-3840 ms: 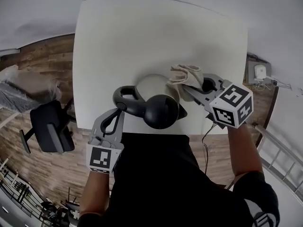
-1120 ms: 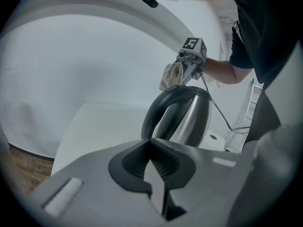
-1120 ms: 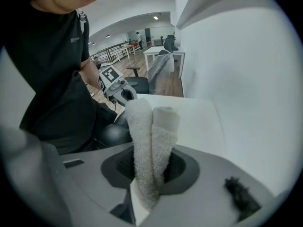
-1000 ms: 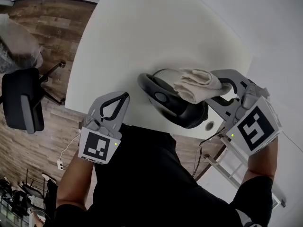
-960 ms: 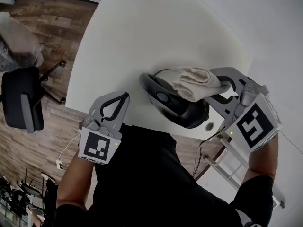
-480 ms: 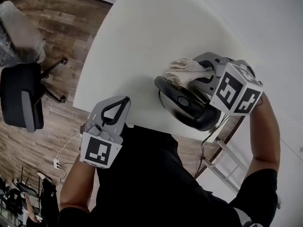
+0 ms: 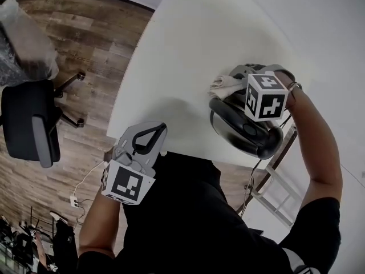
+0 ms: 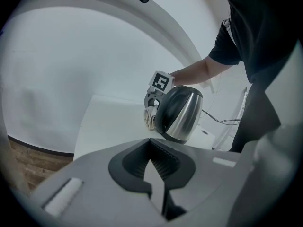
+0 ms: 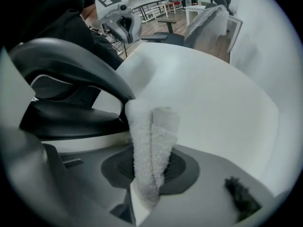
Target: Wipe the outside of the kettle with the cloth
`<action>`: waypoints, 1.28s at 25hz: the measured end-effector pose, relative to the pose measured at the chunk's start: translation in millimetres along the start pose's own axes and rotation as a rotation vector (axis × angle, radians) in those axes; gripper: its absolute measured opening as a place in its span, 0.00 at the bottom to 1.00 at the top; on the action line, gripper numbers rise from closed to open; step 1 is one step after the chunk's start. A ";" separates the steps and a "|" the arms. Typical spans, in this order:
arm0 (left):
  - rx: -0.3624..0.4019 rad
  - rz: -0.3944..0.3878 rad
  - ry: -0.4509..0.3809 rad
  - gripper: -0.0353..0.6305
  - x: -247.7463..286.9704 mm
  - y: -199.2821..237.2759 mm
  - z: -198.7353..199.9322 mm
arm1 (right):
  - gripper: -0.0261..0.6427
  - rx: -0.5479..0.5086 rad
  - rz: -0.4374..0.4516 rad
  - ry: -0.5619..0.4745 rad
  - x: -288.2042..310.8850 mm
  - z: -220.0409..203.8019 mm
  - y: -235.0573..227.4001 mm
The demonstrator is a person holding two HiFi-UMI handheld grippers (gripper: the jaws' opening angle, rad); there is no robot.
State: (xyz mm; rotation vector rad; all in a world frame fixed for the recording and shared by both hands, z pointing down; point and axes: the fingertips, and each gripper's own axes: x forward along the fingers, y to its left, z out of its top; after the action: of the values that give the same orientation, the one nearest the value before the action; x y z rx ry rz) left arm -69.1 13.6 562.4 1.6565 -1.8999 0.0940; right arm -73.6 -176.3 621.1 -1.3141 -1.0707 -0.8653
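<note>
A steel kettle (image 7: pixel 245 131) with a black lid and handle stands near the white table's front right corner. My right gripper (image 7: pixel 236 80) is shut on a folded beige cloth (image 7: pixel 223 85) and presses it against the kettle's far side. In the right gripper view the cloth (image 9: pixel 150 141) sticks up between the jaws, against the kettle (image 9: pixel 66 119). My left gripper (image 7: pixel 161 131) hovers at the table's front edge, shut and empty, well left of the kettle. The left gripper view shows the kettle (image 8: pixel 181 111), the cloth (image 8: pixel 150 117) and the left gripper (image 8: pixel 154 162).
The white table (image 7: pixel 194 56) stretches away behind the kettle. A black office chair (image 7: pixel 31 124) stands on the wooden floor at the left. A metal frame (image 7: pixel 274 187) stands beside the table's right corner. A cable (image 8: pixel 222 122) runs off behind the kettle.
My right gripper has carried the cloth from the kettle's top and near side round to its far side. The left gripper, at the handle 3.8 s ago, stays clear of the kettle.
</note>
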 end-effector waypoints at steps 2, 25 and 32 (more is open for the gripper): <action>0.010 -0.012 -0.005 0.06 -7.1 4.3 2.0 | 0.18 0.020 0.002 0.010 5.9 -3.3 -4.2; 0.298 -0.020 -0.046 0.06 -26.1 -51.9 102.2 | 0.18 1.400 -1.049 -0.743 -203.5 -94.4 201.7; 0.522 -0.081 -0.035 0.06 -7.4 -65.8 121.4 | 0.18 1.554 -0.838 -0.785 -176.2 -86.5 197.0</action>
State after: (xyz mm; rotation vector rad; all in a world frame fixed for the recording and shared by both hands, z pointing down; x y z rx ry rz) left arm -56.1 -46.6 438.6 2.0774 -1.9372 0.5735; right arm 68.7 -258.8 396.8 0.2614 -2.2593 0.1851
